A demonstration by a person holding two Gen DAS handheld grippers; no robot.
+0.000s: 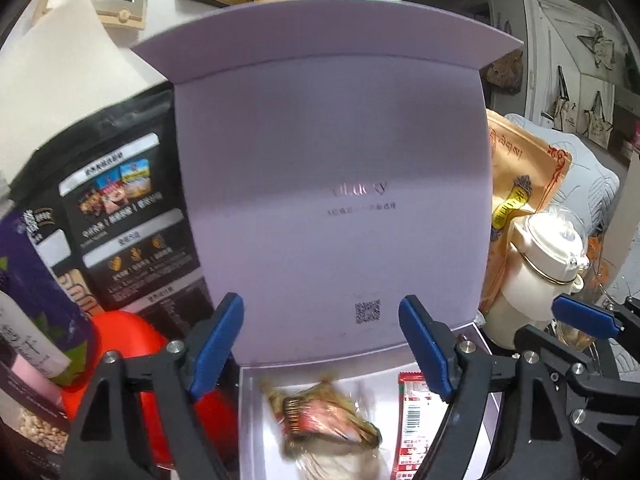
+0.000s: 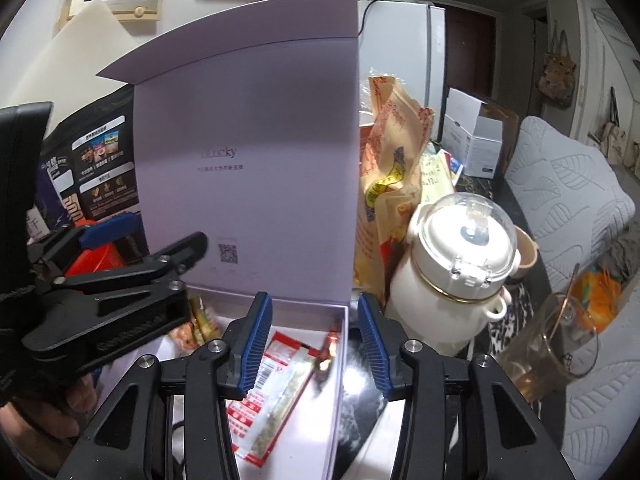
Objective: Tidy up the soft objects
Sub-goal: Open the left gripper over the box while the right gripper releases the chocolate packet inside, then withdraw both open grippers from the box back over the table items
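Note:
A pale lilac box (image 1: 250,392) stands open with its lid (image 1: 332,168) upright; it also shows in the right wrist view (image 2: 338,364), lid (image 2: 248,152). Inside lie a crinkly snack packet (image 1: 320,420) and a red-and-white sachet (image 1: 414,420), also seen in the right wrist view (image 2: 272,392). My left gripper (image 1: 322,344) is open and empty above the box's back edge. My right gripper (image 2: 316,346) is open and empty over the box's right wall. Each gripper shows in the other's view, the right (image 1: 584,316) and the left (image 2: 148,236).
A black snack bag (image 1: 120,208), a purple can (image 1: 44,300) and a red object (image 1: 132,344) crowd the left. A tan paper bag (image 2: 392,168), a white lidded pot (image 2: 460,264) and a glass with a spoon (image 2: 556,344) stand right of the box.

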